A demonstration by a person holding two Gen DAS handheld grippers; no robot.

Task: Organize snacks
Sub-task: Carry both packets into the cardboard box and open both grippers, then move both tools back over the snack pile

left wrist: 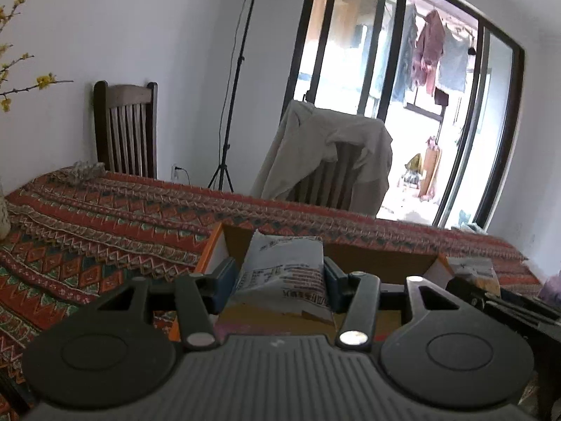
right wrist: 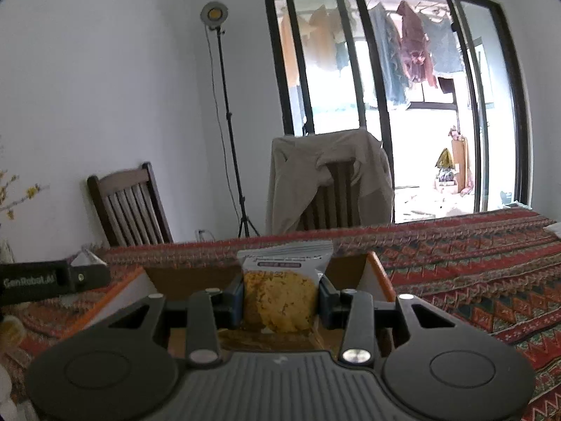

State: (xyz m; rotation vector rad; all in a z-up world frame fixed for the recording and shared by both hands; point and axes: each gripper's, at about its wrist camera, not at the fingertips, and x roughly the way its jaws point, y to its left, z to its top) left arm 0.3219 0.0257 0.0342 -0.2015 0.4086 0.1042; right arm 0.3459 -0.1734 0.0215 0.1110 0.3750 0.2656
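Observation:
My left gripper (left wrist: 278,280) is shut on a white snack packet (left wrist: 280,266) with printed text, held upright over an orange-edged cardboard box (left wrist: 210,245) on the patterned tablecloth. My right gripper (right wrist: 280,298) is shut on a clear snack packet (right wrist: 277,298) showing a yellow cookie, held over the same box (right wrist: 380,277). The left gripper's body (right wrist: 52,279) shows at the left of the right wrist view. The right gripper's body (left wrist: 505,301) shows at the right of the left wrist view. The box's inside is mostly hidden by the packets.
A red patterned tablecloth (left wrist: 105,224) covers the table. Behind it stand a dark wooden chair (left wrist: 126,129), a chair draped with a beige jacket (left wrist: 326,154), and a light stand (left wrist: 231,105). A vase with yellow flowers (left wrist: 3,210) stands at the far left.

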